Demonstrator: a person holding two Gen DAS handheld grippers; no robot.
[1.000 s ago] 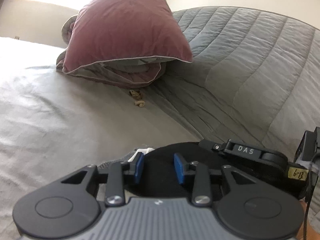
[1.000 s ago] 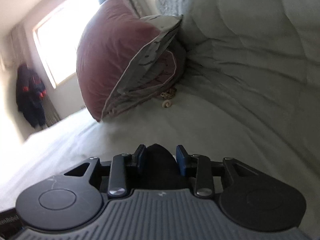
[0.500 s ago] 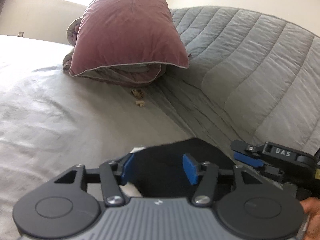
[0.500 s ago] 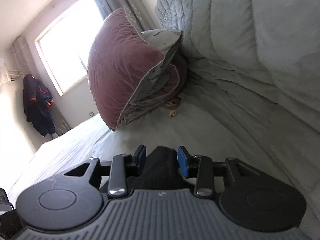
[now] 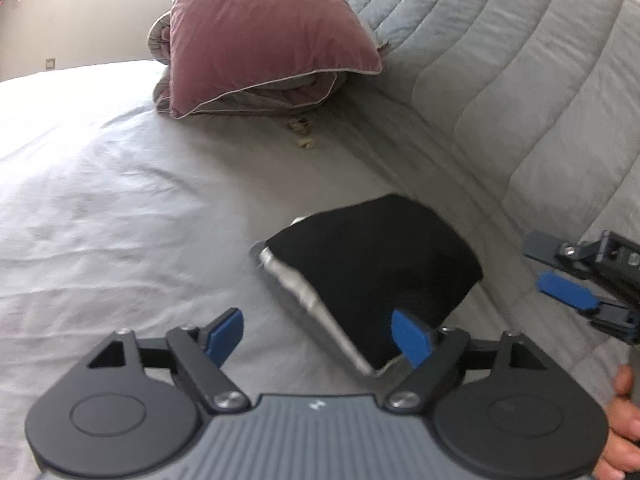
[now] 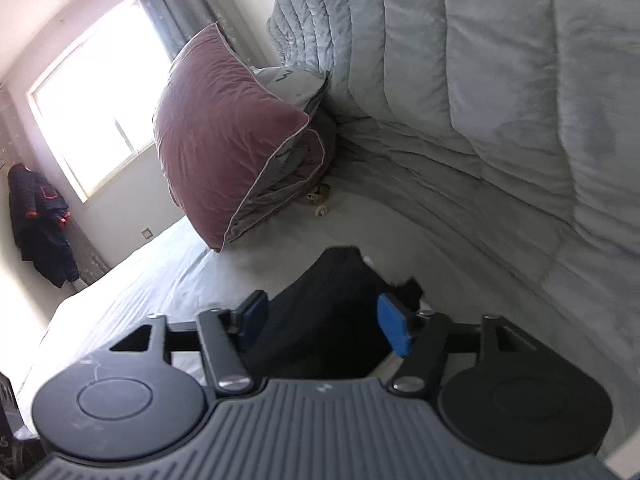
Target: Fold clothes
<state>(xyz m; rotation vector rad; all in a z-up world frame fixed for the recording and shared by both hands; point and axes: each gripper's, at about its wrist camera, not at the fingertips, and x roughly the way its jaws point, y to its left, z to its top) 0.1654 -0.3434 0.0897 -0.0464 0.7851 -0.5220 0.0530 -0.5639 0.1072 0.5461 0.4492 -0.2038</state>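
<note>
You let go: both your left gripper (image 5: 318,334) and right gripper (image 6: 324,322) are opening, empty, above the folded black cloth bundle (image 5: 384,248) at frame centre.

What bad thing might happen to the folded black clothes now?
The left hand-held gripper is opening with one blue pad close to the black clothes; it might snag the edge and undo the fold. The stack sits beside the quilt slope, so it may tip. The grey layer sticks out underneath and may slide.
</note>
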